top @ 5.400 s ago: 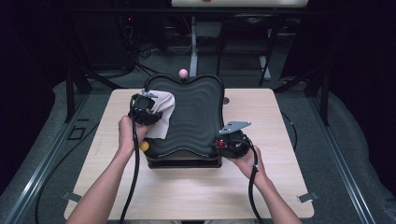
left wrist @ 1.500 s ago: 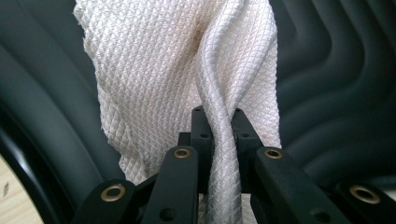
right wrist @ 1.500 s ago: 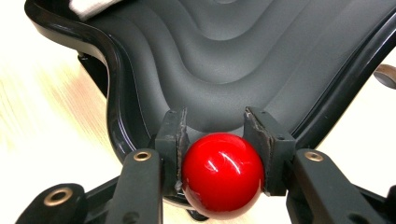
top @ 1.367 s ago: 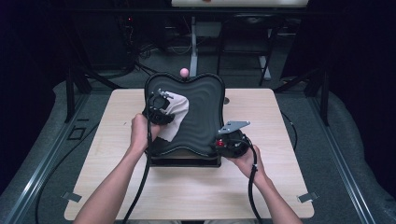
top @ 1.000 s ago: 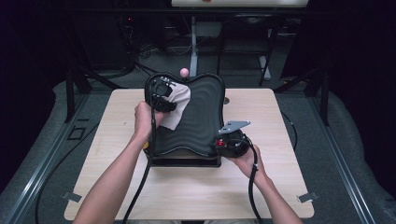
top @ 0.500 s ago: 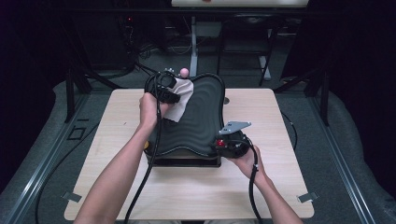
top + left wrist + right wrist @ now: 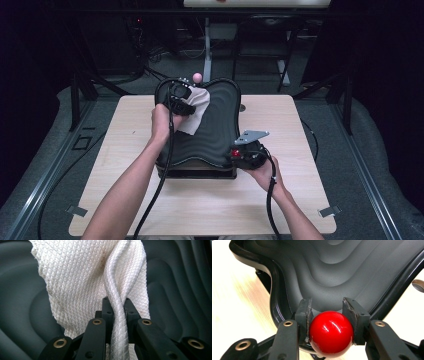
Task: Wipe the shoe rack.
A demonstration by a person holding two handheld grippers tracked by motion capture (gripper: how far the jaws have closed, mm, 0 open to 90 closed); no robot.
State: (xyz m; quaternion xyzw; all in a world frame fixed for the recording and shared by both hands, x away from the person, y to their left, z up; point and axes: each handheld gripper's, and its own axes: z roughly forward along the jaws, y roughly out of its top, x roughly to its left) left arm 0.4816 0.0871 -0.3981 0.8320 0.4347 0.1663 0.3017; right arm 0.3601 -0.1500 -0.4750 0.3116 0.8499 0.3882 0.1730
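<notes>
Step in hand: wiping of the black wavy-ribbed plastic tray (image 7: 220, 135) with the white waffle-weave cloth (image 7: 82, 277), while the other hand is steadying the tray by its knob.
Left gripper: the left gripper (image 7: 116, 312) is clamping a twisted fold of the cloth tightly between its two black jaws; the rest of the cloth is spreading out ahead of the jaws and is lying on the ribbed surface.
Place of the cloth: in the high view the cloth (image 7: 196, 111) is lying just in front of and below the left gripper (image 7: 179, 96), on the far left part of the tray, near the far rim.
Right gripper: the right gripper (image 7: 329, 315) is pinching the glossy red round knob (image 7: 330, 333) between its pads; the knob is sitting at the near corner of the tray, and the tray surface is rising away in front of the jaws.
Place of the knob: in the high view the knob (image 7: 234, 153) is showing just left of the right gripper (image 7: 247, 154), at the tray's near right corner.
Background: a small pink ball (image 7: 197, 76) is standing just beyond the left gripper, behind the tray; I cannot tell what it belongs to.
Progress, as I judge: the cloth is at the far edge, so one stroke seems to be reaching its end.
Next move calls for: dragging the cloth back toward the person along the ribs, keeping it pressed flat and the fold clamped, with the knob held firmly so that the tray is not sliding on the pale wooden table (image 7: 125, 165).
</notes>
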